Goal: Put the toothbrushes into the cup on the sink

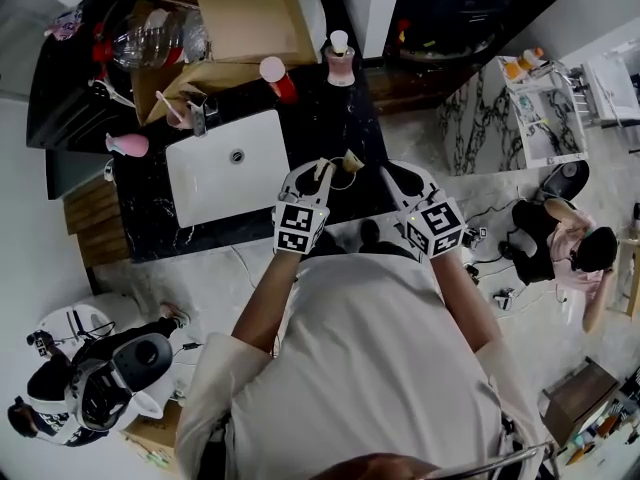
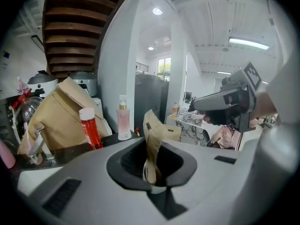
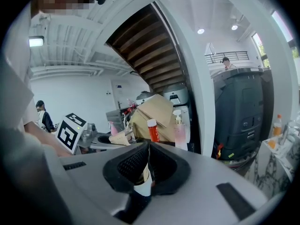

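Tan paper packet (image 2: 153, 139) was clamped upright in the left claw (image 1: 321, 171), above the dark desk (image 1: 322, 118) just right of the white sink (image 1: 215, 186). The right claw (image 1: 396, 175) was pinched narrow on a thin pale strip (image 3: 142, 185) of undetermined identity. A pink cup (image 1: 128, 145) sat on the desk left of the sink.

a washroom corner set up inside a large open hall: a black counter (image 1: 335, 128) with a white sink (image 1: 210, 188), tap (image 1: 197, 116), pump bottle (image 1: 340, 60) and cardboard box (image 1: 240, 13) stands under a wooden stair (image 2: 75, 27). 2 people (image 1: 560, 238) sit on the pale floor (image 1: 200, 278), and strip lights (image 2: 248, 43) run overhead.
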Demonstrator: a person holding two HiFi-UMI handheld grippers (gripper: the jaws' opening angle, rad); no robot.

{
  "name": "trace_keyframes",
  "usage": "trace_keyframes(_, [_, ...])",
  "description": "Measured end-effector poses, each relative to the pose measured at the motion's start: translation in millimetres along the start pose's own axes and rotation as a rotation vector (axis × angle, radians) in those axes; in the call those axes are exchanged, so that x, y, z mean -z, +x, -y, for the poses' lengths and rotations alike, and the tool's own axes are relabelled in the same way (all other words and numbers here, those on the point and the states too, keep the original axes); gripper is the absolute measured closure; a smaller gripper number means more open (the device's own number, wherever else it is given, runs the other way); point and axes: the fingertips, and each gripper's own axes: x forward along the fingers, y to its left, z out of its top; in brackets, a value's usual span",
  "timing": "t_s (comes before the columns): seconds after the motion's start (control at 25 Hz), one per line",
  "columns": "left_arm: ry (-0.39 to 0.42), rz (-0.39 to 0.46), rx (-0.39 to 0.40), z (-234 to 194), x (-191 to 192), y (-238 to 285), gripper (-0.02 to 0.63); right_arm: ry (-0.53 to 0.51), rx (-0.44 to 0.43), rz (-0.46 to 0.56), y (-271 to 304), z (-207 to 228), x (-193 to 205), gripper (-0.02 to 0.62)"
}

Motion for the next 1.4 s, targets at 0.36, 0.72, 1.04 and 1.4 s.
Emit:
trace_keyframes(0.36, [0.003,-0.027,-0.008,-3.7,13.6,11.4,0.541,0.012,0.002,-0.009,4.5,-1.1,5.8,0.558])
trace_keyframes(0.72, [-0.013,-0.050,0.007,4.3,21.5,12.1,0.433,0.014,-0.001,-0.015,3.3,-5.3,9.7,0.558])
trace_keyframes(1.04, [-0.028,-0.002,-0.012,3.4,6.3,-2.5,0.433,-0.005,-0.013,-0.001,0.7,-11.2,6.0,0.557])
trace_keyframes(1.4, [-0.049,0.040,-0.028,1.5,-16.8,-27.3,0.463,-0.025,-0.007,0.025,-1.6,-13.3,-6.9,0.557])
